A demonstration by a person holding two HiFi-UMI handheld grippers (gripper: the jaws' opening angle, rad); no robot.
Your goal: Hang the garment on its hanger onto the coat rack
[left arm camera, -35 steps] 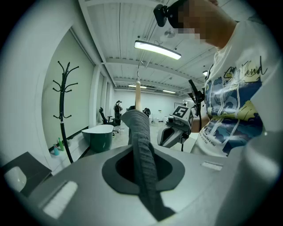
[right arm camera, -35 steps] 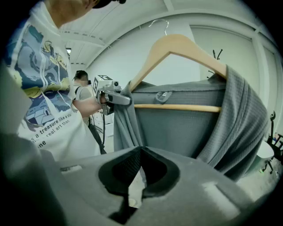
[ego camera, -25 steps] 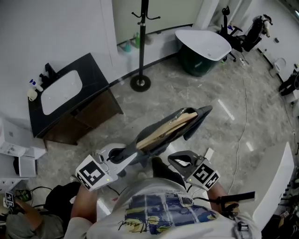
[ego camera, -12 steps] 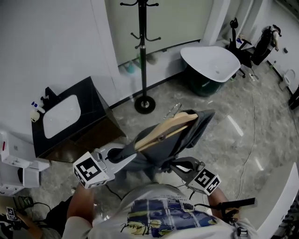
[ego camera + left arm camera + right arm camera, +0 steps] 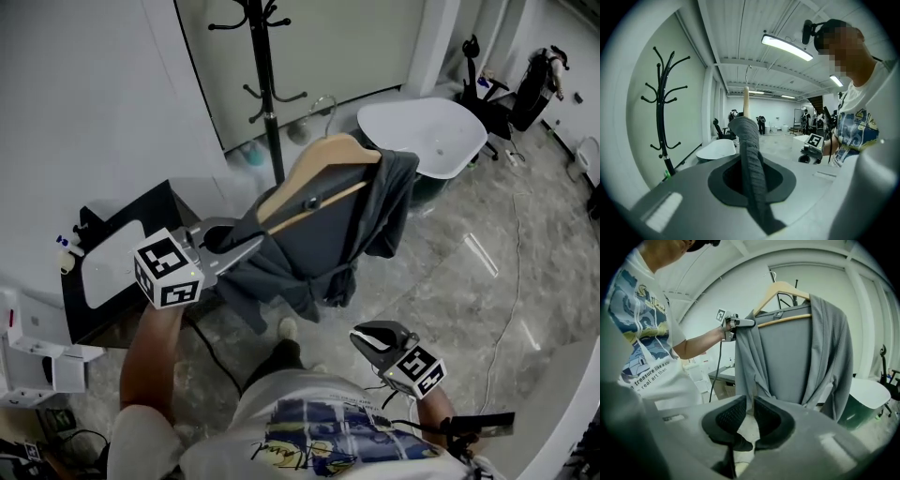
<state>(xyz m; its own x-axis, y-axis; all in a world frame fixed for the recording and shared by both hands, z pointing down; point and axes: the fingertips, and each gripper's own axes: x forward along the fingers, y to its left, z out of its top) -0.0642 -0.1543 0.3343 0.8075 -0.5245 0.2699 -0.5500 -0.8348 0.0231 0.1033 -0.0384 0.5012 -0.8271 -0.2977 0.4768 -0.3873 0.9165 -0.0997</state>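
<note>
The garment (image 5: 323, 230), dark grey and draped over a pale wooden hanger (image 5: 314, 173), is held up in the air in front of the person, clear of the floor. Nearest the body, the right gripper (image 5: 367, 337) sits low by the person's waist; its jaws are drawn together with nothing between them, and it is below the cloth and well apart from it. Further out and higher, the left gripper (image 5: 253, 246) reaches in from the left; its jaws are pressed closed on a fold of the garment at one shoulder end (the tip of the hanger's wooden arm rises just past the pinched cloth), so the rest hangs to the right of the jaws and below them. A dark counter with a white basin (image 5: 108, 267) lies under that arm. Beyond the garment stands the black coat rack (image 5: 267, 112); the hanger's wire hook (image 5: 323, 103) shows just right of its pole, on none of its pegs. Farthest off to the right is a white bathtub (image 5: 427, 131).
</note>
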